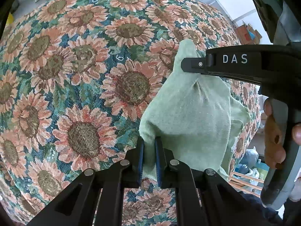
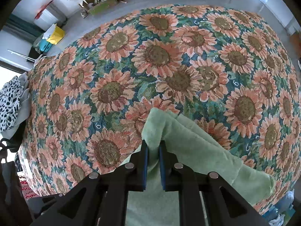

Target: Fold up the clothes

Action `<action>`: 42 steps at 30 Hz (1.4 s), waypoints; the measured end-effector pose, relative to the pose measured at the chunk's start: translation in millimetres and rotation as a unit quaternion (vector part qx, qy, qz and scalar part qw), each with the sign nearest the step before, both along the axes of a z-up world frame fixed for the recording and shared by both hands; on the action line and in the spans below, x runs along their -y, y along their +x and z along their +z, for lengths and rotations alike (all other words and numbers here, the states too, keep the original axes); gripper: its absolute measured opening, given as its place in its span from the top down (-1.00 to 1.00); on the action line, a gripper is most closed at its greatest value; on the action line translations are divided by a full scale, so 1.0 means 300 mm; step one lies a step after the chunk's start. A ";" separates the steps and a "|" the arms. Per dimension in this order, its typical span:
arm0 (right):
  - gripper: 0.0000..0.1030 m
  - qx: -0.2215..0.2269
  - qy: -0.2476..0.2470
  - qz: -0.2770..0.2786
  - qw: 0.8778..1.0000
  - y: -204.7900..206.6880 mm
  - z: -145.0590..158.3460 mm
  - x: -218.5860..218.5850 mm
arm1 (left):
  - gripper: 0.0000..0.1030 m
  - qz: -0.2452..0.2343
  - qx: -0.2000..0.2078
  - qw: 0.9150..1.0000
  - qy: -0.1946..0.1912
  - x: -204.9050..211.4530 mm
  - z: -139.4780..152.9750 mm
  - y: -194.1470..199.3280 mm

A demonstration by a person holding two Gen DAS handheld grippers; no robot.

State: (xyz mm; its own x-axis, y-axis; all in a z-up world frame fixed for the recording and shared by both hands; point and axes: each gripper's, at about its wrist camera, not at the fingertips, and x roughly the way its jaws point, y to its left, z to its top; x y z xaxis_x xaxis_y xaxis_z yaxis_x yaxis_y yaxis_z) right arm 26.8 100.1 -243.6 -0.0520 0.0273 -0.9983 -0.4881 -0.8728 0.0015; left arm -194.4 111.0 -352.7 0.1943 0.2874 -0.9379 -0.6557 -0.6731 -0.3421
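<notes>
Left claw [image 1: 149, 150] clenched on the pale green cloth [image 1: 190, 113], lifting it off the sunflower-print surface [image 1: 75, 75]. Right claw [image 2: 153, 154] pinches a bunched edge of the same cloth [image 2: 197, 150], which trails toward four o'clock. At nine o'clock, a spotted garment [image 2: 9, 101].
</notes>
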 end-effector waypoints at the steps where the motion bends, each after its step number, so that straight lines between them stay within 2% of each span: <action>1: 0.77 -0.005 -0.001 0.001 1.000 0.007 0.015 0.002 | 0.79 0.000 -0.001 1.000 0.001 0.002 0.003 0.005; 4: 0.77 -0.014 0.000 0.004 1.000 0.027 0.066 0.022 | 0.79 0.003 -0.004 1.000 0.003 -0.004 0.042 0.013; 6: 0.77 -0.020 0.000 0.007 1.000 0.044 0.087 0.027 | 0.79 0.002 -0.008 1.000 0.004 -0.085 0.074 0.014; 10: 0.77 -0.029 -0.004 0.007 1.000 0.079 0.151 0.056 | 0.79 0.000 -0.018 1.000 0.007 -0.107 0.104 0.040; 13: 0.77 -0.037 -0.006 0.007 0.999 0.113 0.189 0.078 | 0.79 0.001 -0.023 1.000 0.012 -0.189 0.108 -0.021; 17: 0.77 -0.048 -0.010 0.005 0.999 0.185 0.223 0.079 | 0.79 0.001 -0.037 0.999 0.017 -0.281 0.123 0.017; 23: 0.77 -0.086 -0.049 -0.016 0.995 0.290 0.324 -0.005 | 0.80 0.013 -0.054 0.998 0.042 -0.281 0.179 0.083; 24: 0.77 -0.091 -0.056 -0.020 0.994 0.308 0.334 -0.022 | 0.80 0.012 -0.057 0.997 0.042 -0.316 0.196 0.108; 25: 0.77 -0.096 -0.062 -0.025 0.993 0.326 0.344 -0.039 | 0.80 0.013 -0.055 0.997 0.047 -0.267 0.231 0.112; 27: 0.77 -0.105 -0.071 -0.033 0.991 0.334 0.337 -0.054 | 0.81 0.017 -0.046 0.997 0.060 -0.096 0.315 0.103; 28: 0.77 -0.107 -0.074 -0.036 0.991 0.333 0.328 -0.065 | 0.81 0.017 -0.043 0.997 0.066 -0.061 0.343 0.120; 31: 0.77 -0.105 -0.076 -0.042 0.991 0.342 0.274 -0.140 | 0.81 0.004 -0.048 0.996 0.071 -0.096 0.353 0.193; 33: 0.77 -0.103 -0.076 -0.046 0.991 0.373 0.275 -0.172 | 0.81 -0.005 -0.047 0.996 0.073 -0.130 0.359 0.230; 35: 0.77 -0.101 -0.075 -0.050 0.991 0.405 0.271 -0.202 | 0.82 -0.010 -0.035 0.996 0.082 -0.121 0.378 0.266; 39: 0.80 -0.103 -0.076 -0.063 0.990 0.478 0.277 -0.244 | 0.83 -0.018 -0.015 0.995 0.094 -0.227 0.338 0.328; 42: 0.81 -0.113 -0.077 -0.066 0.988 0.513 0.295 -0.266 | 0.84 -0.022 0.003 0.994 0.105 -0.228 0.350 0.358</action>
